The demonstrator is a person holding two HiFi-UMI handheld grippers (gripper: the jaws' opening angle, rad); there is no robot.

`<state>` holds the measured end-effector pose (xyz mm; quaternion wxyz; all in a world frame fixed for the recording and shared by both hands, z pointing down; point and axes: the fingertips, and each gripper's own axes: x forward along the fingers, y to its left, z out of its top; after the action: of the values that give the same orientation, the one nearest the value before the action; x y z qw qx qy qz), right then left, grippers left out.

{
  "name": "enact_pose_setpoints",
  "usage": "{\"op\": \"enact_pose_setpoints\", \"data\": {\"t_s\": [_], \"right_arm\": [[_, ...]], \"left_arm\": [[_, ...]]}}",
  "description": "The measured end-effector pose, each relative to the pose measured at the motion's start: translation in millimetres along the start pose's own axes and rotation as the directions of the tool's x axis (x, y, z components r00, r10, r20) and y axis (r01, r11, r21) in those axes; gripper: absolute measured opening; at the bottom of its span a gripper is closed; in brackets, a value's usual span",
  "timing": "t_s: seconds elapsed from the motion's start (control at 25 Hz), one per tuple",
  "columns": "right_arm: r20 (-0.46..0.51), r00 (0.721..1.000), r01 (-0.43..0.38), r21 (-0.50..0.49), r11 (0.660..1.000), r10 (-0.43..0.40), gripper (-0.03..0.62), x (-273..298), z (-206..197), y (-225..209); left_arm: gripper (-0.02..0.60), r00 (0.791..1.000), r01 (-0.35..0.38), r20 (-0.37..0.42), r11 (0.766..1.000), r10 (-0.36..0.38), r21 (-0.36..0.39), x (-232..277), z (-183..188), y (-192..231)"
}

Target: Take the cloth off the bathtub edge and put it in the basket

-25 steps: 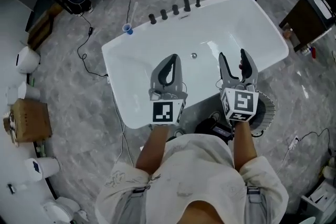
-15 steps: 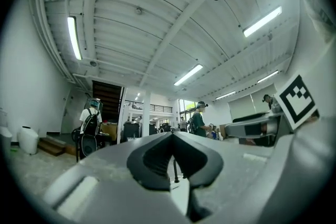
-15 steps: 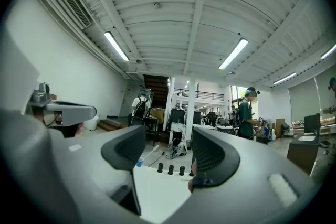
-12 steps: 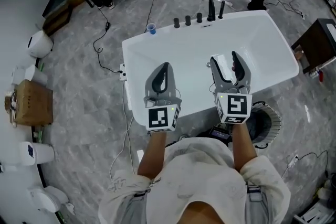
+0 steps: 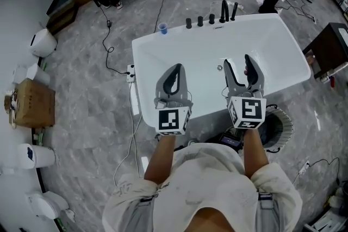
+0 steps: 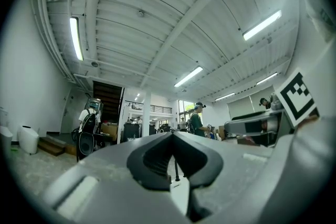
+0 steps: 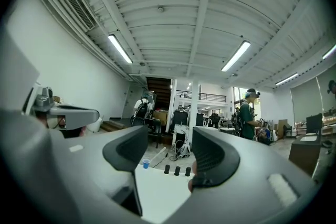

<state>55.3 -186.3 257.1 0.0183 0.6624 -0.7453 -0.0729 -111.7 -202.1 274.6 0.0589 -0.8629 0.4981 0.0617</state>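
The right gripper [image 5: 238, 61] has just been narrowing its jaws, which stand apart on nothing. The left gripper [image 5: 174, 69] is closed and empty. No cloth shows on the bathtub [image 5: 174, 32] rim. The basket [image 5: 283, 119] sits at the right gripper's 4 o'clock, so the delivery is probably finished.

Glossy white bathtub [image 5: 185, 57] (smooth, hard-looking), polished grey marbled floor [image 5: 89, 95], matt brown cardboard box [image 5: 32, 103]

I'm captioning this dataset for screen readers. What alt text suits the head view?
Seen from above, a person holds two tongs over a white bathtub: the left tongs shut, the right tongs apart and empty, having just closed slightly. A round basket stands on the floor beside the tub.
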Motion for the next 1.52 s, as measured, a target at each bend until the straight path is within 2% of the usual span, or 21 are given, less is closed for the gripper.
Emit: {"op": "enact_pose_setpoints", "data": {"t_s": [0.2, 0.24, 0.32, 0.48, 0.64, 0.76, 0.96, 1.12, 1.24, 1.52], "right_arm": [[-0.005, 1.0, 0.002, 0.002, 1.0, -0.002, 0.242, -4.3, -5.4, 7.1], [0.008, 1.0, 0.018, 0.012, 1.0, -0.018, 0.223, -6.7, -3.9, 6.1], [0.047, 0.997, 0.062, 0.029, 0.998, -0.064, 0.145, -11.9, 1.7, 1.6], [0.069, 0.991, 0.108, 0.045, 0.993, -0.111, 0.137, -13.3, 3.8, 0.8], [0.058, 0.996, 0.069, 0.081, 0.994, -0.073, 0.061, -9.3, -1.8, 9.6], [0.009, 0.998, 0.064, 0.085, 0.994, -0.065, 0.026, -2.7, -7.4, 11.5], [0.019, 0.998, 0.053, 0.056, 0.997, -0.054, 0.012, -1.2, -2.7, 15.7], [0.03, 0.998, 0.045, 0.046, 0.998, -0.046, 0.012, 0.0, 0.9, 16.9], [0.034, 0.998, 0.044, 0.042, 0.998, -0.046, 0.011, 1.9, 1.1, 16.8], [0.04, 0.998, 0.045, 0.011, 0.999, -0.045, 0.002, 3.5, 3.8, 21.1]], "left_arm": [[0.0, 1.0, 0.011, 0.012, 1.0, -0.011, -0.004, -4.7, -1.3, 0.4], [0.0, 1.0, 0.013, 0.016, 1.0, -0.013, -0.004, -5.4, -0.9, 0.1], [0.0, 1.0, 0.015, 0.018, 1.0, -0.015, 0.001, -6.7, 0.2, 0.3], [0.0, 1.0, 0.021, 0.011, 1.0, -0.021, 0.005, -7.9, -0.2, 5.3], [0.0, 1.0, 0.024, 0.01, 0.999, -0.024, 0.031, -7.0, -0.3, 10.1], [0.0, 1.0, 0.018, 0.011, 0.999, -0.018, 0.031, -4.9, 3.1, 11.4], [0.0, 1.0, 0.011, 0.027, 1.0, -0.011, 0.0, -2.5, 8.1, 12.9], [0.0, 0.999, 0.021, 0.028, 0.999, -0.022, 0.039, -1.7, 6.5, 13.1], [0.0, 1.0, 0.011, 0.018, 1.0, -0.012, 0.017, -0.1, 6.8, 13.2], [0.0, 1.0, 0.013, 0.01, 0.999, -0.013, 0.033, -0.6, 3.5, 16.5]]}}
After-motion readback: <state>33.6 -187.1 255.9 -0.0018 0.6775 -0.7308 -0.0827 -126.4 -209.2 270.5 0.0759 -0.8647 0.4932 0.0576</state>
